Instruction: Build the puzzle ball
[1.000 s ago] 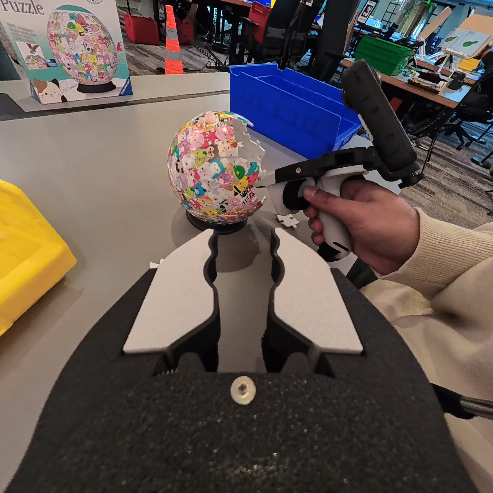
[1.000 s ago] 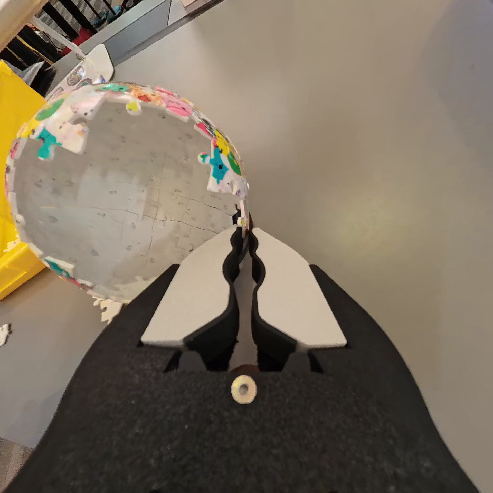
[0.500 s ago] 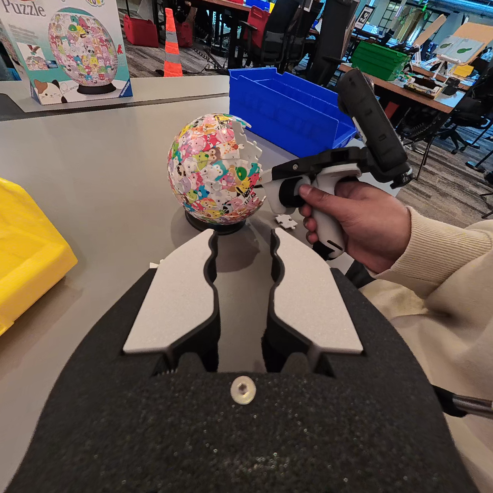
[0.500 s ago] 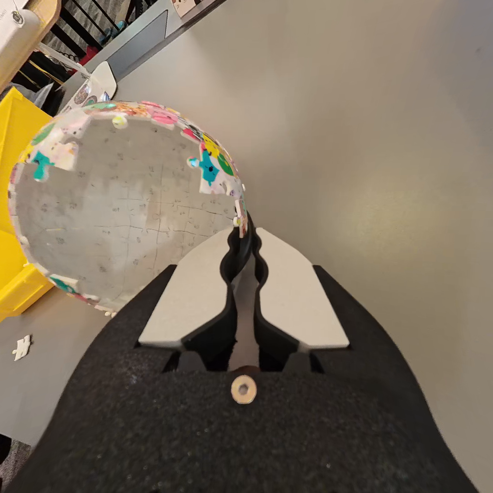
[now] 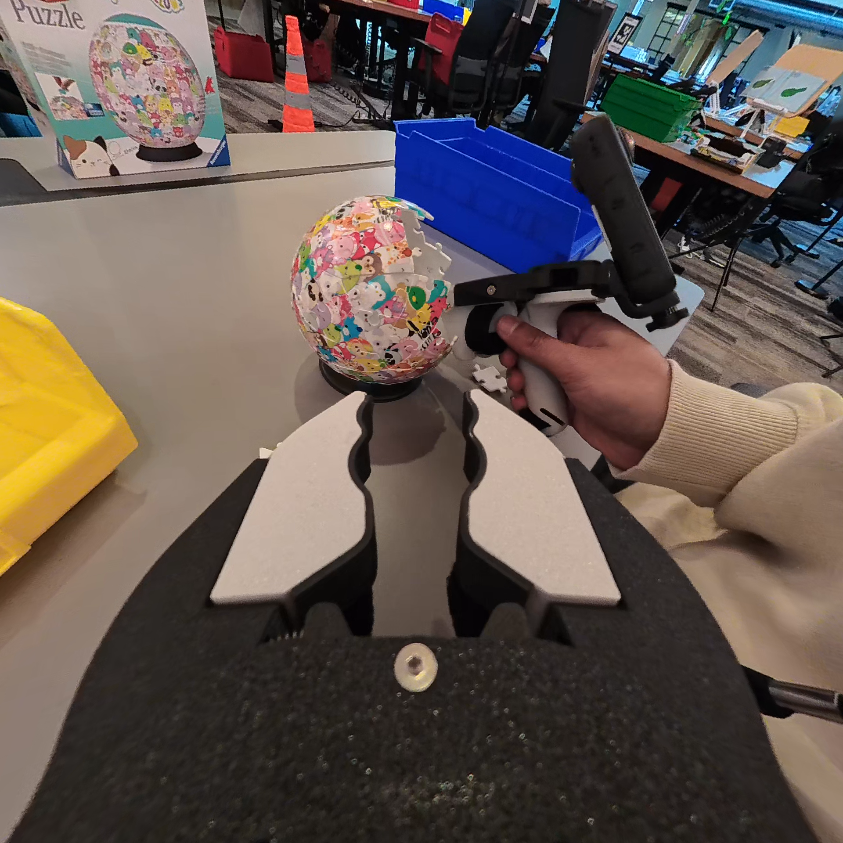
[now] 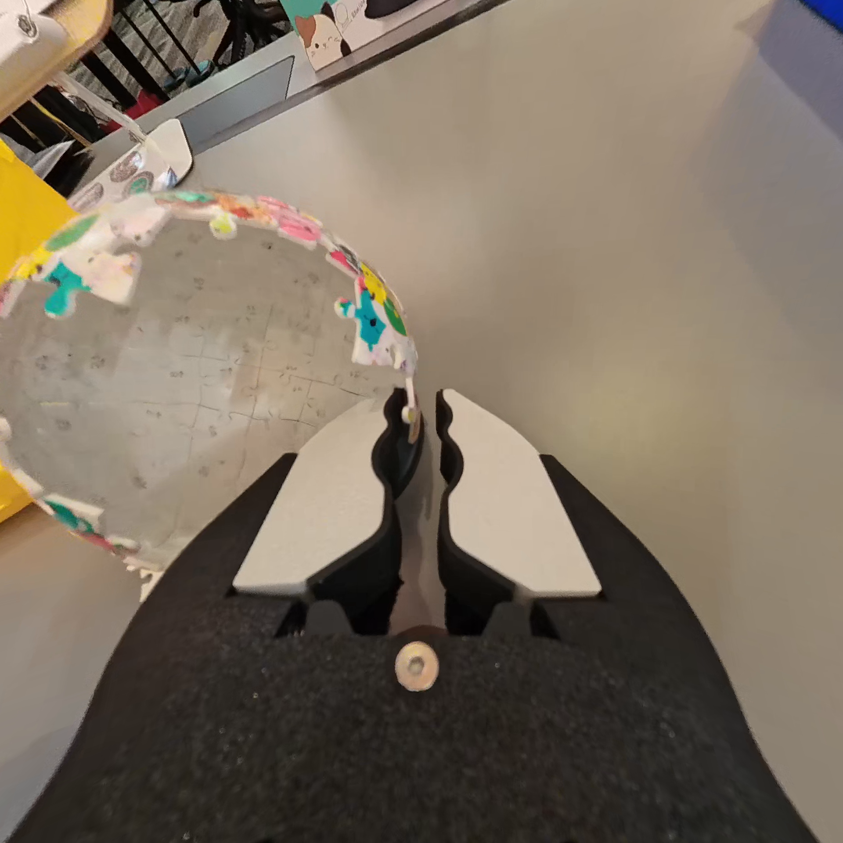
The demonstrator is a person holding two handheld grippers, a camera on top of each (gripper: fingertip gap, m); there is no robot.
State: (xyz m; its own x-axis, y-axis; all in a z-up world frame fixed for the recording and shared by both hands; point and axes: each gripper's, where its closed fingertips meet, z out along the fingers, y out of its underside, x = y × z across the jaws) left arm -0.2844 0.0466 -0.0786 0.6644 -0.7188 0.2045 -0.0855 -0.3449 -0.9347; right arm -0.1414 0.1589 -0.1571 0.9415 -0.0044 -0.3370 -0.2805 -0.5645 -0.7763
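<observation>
The colourful puzzle ball (image 5: 365, 292) stands on its black stand (image 5: 369, 388) on the grey table. Its right side has a jagged opening. In the right wrist view the ball's (image 6: 182, 387) grey inside shows through that opening. My right gripper (image 6: 419, 401) is slightly open at the ball's rim. The rim's edge lies in the gap against the left finger, and the right finger is clear of it. A hand holds the right gripper (image 5: 449, 319) against the ball's right side. My left gripper (image 5: 416, 403) is open and empty, just short of the stand.
A loose white piece (image 5: 490, 378) lies right of the stand. A blue bin (image 5: 492, 200) stands behind the ball, and a yellow bin (image 5: 45, 410) is at the left. The puzzle box (image 5: 123, 82) stands at the far left. A cream sleeve (image 5: 730, 456) is on the right. The grippers' ends are close to 20 cm from one another. The loose white piece (image 5: 490, 378) lies some 9 cm from my right tips, 20 cm from my left tips.
My right gripper's jaws have parted from a pinch on the ball's rim, and its view has swung a little to the right. The left gripper has not moved.
</observation>
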